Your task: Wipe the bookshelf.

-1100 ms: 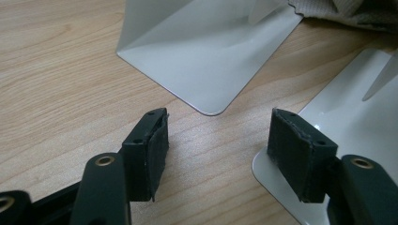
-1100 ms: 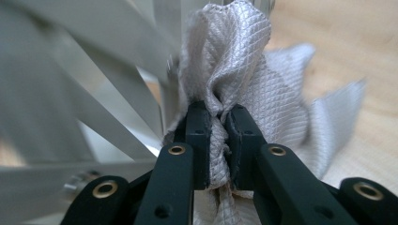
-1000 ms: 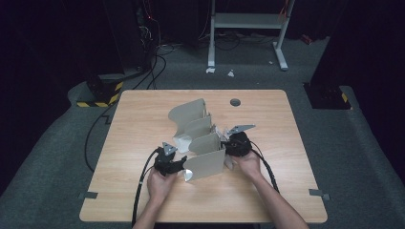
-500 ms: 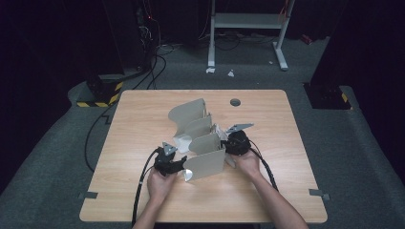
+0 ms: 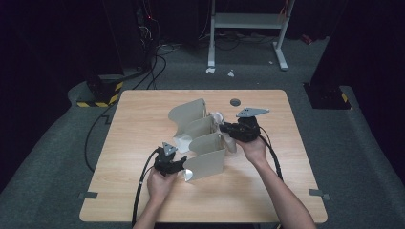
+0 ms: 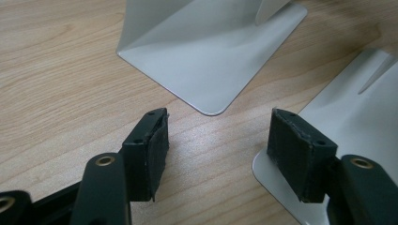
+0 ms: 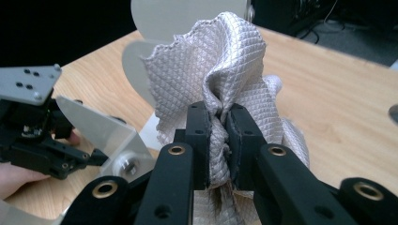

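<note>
Raised since before, the right hand-held gripper (image 7: 217, 123) pinches apparently quilted cloth (image 7: 220, 61).

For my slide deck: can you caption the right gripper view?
Right hand-held gripper pinches a bunched quilted cloth above the wooden table, metal bookends alongside.

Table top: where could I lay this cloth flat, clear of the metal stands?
The table is bare along its left side, across the near edge, and on the right past the right gripper holding the cloth. The middle is crowded by the metal stands, the left gripper beside them.
</note>
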### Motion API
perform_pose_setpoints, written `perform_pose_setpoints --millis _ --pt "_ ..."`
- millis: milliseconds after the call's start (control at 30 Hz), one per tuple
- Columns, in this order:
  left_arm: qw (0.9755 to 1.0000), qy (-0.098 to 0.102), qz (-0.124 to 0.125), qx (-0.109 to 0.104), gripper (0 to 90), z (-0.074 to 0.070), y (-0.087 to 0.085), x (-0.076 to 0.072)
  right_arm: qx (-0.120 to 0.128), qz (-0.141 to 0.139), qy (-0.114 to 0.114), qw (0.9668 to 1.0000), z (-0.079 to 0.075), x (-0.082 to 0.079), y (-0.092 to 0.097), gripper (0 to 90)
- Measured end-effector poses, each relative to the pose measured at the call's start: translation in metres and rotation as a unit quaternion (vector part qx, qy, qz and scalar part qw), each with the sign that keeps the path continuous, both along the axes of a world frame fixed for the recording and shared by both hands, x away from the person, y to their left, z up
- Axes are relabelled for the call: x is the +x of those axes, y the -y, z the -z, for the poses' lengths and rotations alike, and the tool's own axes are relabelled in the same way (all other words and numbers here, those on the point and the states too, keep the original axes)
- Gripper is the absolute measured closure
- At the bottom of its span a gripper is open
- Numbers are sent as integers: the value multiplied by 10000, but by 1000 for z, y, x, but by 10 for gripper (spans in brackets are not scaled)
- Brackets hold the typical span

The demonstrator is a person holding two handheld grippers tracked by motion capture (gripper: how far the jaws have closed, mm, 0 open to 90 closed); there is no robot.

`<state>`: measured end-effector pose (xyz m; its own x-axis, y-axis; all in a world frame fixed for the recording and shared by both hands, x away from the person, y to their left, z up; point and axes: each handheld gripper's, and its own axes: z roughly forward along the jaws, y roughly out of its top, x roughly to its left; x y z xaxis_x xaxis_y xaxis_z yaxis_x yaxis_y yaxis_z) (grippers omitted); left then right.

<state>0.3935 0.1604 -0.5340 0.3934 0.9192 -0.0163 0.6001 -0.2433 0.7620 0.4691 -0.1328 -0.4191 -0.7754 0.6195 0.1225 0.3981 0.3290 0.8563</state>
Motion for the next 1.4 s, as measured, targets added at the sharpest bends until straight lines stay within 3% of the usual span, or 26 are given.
perform_pose_setpoints --millis 200,333,567,767,833,1033,1267,1400 --pt "10000 0 -4 0 385 0 0 0 101 -29 131 9999 -9 -2 -2 811" --pt "10000 0 -4 0 385 0 0 0 -45 -63 83 9999 -5 -1 -5 810" --pt "10000 -1 -16 9 384 0 0 0 -294 -40 -111 9995 13 6 -11 811" --pt "10000 -9 -83 7 380 0 0 0 -489 50 -385 9980 43 10 -16 811" --pt "10000 -5 -89 -1 379 0 0 0 -602 84 -563 9966 57 13 -18 810" --pt "9998 32 -143 93 369 -1 0 -1 -923 209 -766 9926 73 20 -22 810" --pt "9990 -70 -396 190 400 -3 -7 10 -973 171 -876 9912 80 24 -22 809" --pt "9984 -40 -559 -86 411 -2 -14 18 -908 162 -838 9922 76 22 -21 809"
